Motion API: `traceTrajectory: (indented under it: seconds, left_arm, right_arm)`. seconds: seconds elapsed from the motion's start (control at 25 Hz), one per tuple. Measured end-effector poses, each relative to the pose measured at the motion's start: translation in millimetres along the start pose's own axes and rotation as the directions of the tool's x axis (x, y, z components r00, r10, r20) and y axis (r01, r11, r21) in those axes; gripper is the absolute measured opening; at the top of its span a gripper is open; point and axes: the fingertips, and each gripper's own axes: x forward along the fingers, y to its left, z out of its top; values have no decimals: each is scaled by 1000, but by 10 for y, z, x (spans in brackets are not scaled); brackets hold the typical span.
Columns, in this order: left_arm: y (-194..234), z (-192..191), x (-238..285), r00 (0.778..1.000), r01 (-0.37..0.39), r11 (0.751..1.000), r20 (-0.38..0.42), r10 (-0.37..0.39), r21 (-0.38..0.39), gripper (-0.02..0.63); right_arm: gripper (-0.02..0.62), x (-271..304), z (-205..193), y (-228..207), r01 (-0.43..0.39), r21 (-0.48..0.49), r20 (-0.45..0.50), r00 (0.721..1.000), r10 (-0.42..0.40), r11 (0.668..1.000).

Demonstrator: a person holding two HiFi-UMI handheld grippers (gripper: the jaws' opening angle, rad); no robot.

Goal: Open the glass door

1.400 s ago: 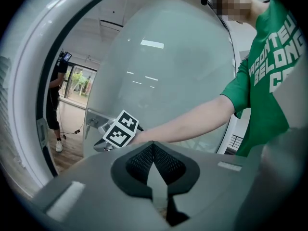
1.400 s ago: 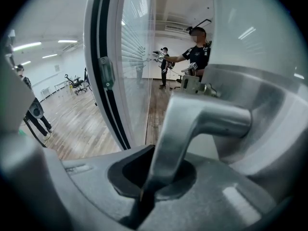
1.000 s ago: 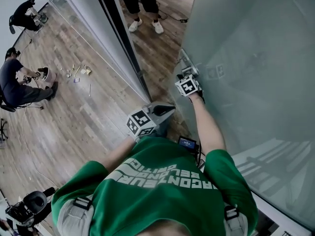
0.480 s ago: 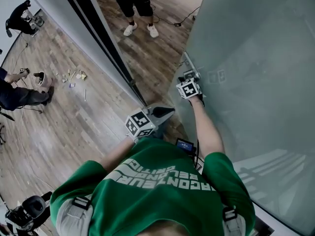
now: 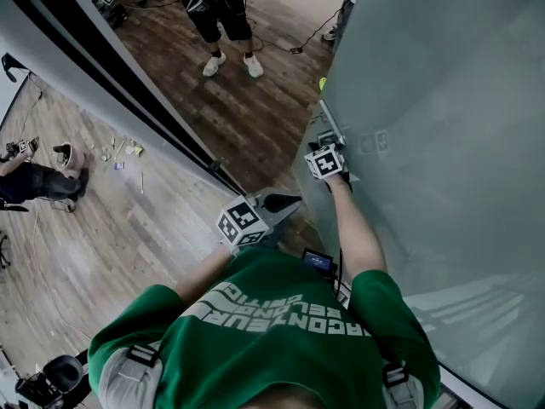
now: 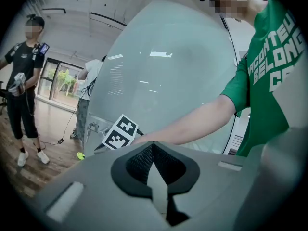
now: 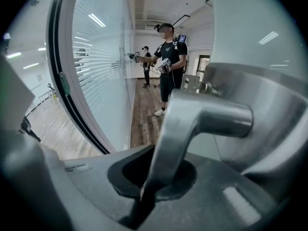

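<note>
While the right gripper [image 7: 144, 189] is clamped on the metal lever handle [image 7: 202, 119] of the frosted glass door [image 5: 426, 92], which stands at the person's right, the left gripper [image 6: 155, 170] has its jaws together, empty, near the green shirt [image 5: 281, 322].

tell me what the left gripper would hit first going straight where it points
Probably the person's right forearm, crossing right ahead of it; depth is unclear. The glass door lies behind.
</note>
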Motion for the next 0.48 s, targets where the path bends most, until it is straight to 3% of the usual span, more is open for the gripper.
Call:
traceTrajectory:
  seconds: [0.48]
  left_arm:
    - [448,310,621,999,45,999,-11,-45,4,9]
  right_arm:
    - [-8,105,-27,-817,39,49,-3,999,-38,998]
